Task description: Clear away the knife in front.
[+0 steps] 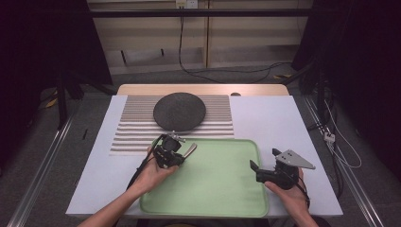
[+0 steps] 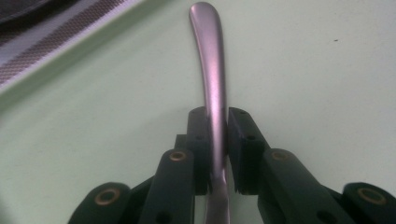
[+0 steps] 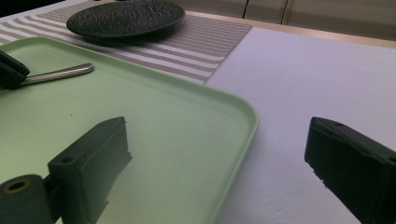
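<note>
While the left gripper (image 1: pixel 182 152) is clamping a metal utensil handle (image 2: pixel 212 79) just above the green tray (image 1: pixel 222 198), near its far left corner, the right gripper (image 1: pixel 257 166) is idling with jaws wide apart at the tray's right rim. Likely setting the utensil down: keeping it level, lowering gently, releasing only once it is lying flat, clear of the dark plate (image 1: pixel 179 111).

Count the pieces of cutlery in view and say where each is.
1. A metal cutlery handle is clamped in the left gripper over the green tray; its working end is hidden, so others may be too.
</note>
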Motion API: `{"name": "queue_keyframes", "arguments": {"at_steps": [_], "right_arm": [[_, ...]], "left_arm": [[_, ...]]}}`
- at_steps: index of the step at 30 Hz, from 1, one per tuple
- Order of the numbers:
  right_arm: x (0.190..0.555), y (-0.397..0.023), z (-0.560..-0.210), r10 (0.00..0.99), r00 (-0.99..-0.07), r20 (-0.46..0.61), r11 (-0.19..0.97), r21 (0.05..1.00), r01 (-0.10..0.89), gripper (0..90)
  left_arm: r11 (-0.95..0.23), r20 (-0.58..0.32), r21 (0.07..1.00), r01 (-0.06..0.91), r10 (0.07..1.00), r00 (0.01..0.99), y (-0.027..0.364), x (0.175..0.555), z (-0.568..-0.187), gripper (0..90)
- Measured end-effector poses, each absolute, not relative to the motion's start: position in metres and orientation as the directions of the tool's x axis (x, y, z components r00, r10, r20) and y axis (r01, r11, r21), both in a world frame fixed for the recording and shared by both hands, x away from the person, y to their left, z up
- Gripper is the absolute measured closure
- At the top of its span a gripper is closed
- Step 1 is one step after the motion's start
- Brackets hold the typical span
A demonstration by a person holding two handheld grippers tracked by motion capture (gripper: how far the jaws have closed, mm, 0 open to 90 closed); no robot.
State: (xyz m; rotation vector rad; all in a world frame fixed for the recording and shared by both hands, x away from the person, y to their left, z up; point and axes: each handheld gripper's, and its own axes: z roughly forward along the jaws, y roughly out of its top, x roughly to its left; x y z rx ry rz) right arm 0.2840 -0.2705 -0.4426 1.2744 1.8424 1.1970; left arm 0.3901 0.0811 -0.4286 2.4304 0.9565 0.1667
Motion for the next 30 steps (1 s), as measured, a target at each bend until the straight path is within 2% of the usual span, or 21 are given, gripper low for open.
{"name": "queue_keyframes", "arguments": {"at_steps": [25,30], "right_arm": [[0.284,-0.27,-0.444,0.93,-0.368,0.019,0.139,0.906,0.399,6.7],[0.285,-0.27,-0.444,0.928,-0.372,0.018,0.142,0.906,0.398,6.7]], "left_arm": [[-0.619,-0.088,0.516,0.592,0.649,0.755,0.093,0.388,-0.43,78.2],[-0.639,-0.072,0.534,0.554,0.619,0.782,0.095,0.387,-0.429,68.4]]}}
